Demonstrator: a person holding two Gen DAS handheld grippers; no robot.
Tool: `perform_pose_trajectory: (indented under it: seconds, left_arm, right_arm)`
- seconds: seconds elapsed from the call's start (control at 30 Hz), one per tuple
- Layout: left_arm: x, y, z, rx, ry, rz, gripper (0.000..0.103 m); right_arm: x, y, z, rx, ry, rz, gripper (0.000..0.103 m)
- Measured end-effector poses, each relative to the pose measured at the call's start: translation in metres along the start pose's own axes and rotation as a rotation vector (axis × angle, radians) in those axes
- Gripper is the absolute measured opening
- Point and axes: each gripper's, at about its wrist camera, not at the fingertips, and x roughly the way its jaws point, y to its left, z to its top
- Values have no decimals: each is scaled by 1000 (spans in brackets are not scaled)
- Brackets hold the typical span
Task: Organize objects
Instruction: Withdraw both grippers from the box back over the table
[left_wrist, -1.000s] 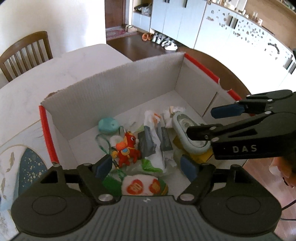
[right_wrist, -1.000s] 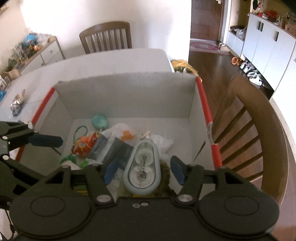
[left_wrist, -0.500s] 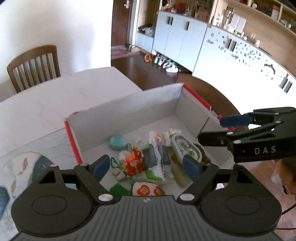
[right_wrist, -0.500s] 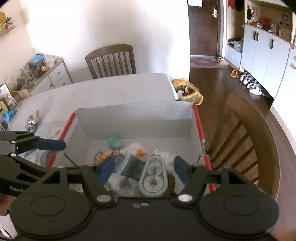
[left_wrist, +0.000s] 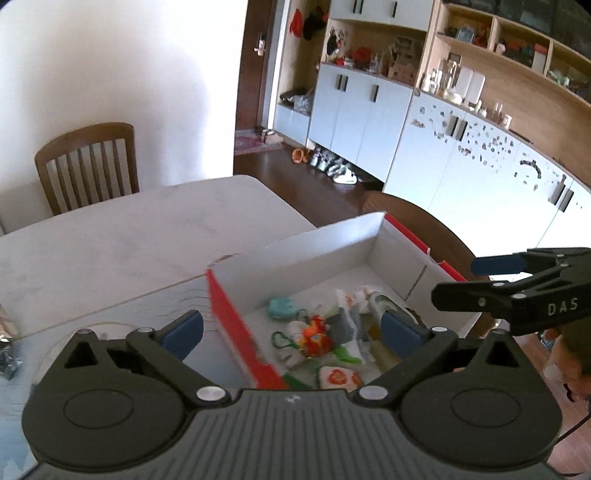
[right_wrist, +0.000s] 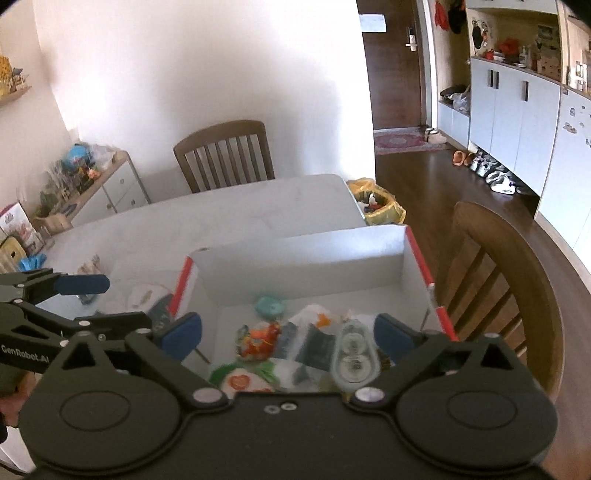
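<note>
A cardboard box (left_wrist: 295, 254) (right_wrist: 295, 258) with red-taped edges and a white inside stands on the table. In it lie several small things: a teal pouch (left_wrist: 282, 308) (right_wrist: 269, 306), a red-orange horse toy (left_wrist: 316, 336) (right_wrist: 260, 338), a grey-blue correction tape dispenser (left_wrist: 384, 308) (right_wrist: 352, 354), packets and green bits. My left gripper (left_wrist: 291, 330) (right_wrist: 107, 301) hangs above the box's left wall, jaws opening, nothing between them. Over the box's near right part, my right gripper (right_wrist: 288, 332) (left_wrist: 476, 280) is also opening its jaws and holds nothing.
The white table (left_wrist: 129, 236) stretches beyond the box, with wooden chairs at its far side (left_wrist: 88, 162) (right_wrist: 225, 155) and right (right_wrist: 509, 280). A yellow bin bag (right_wrist: 376, 199) sits on the floor. A foil packet (left_wrist: 7, 360) lies at the far left.
Both grippers have risen and drawn back from the box, and their jaws have spread wider. The left view has swung left, so the box's red left wall now shows between its fingers.
</note>
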Motion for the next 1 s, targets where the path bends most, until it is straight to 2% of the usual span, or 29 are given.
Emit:
perform_pose_trajectory:
  seconds: [0.33, 0.63, 1.0]
  left_arm:
    - [-44, 62, -7, -30, -75, 46, 103]
    - [-74, 131, -24, -72, -96, 90, 103]
    - [-95, 232, -56, -217, -94, 188, 103]
  right_arm:
    - [8, 79, -1, -50, -35, 30, 102]
    - [41, 165, 0, -127, -4, 82, 102]
    - [95, 256, -3, -236, 49, 150, 102]
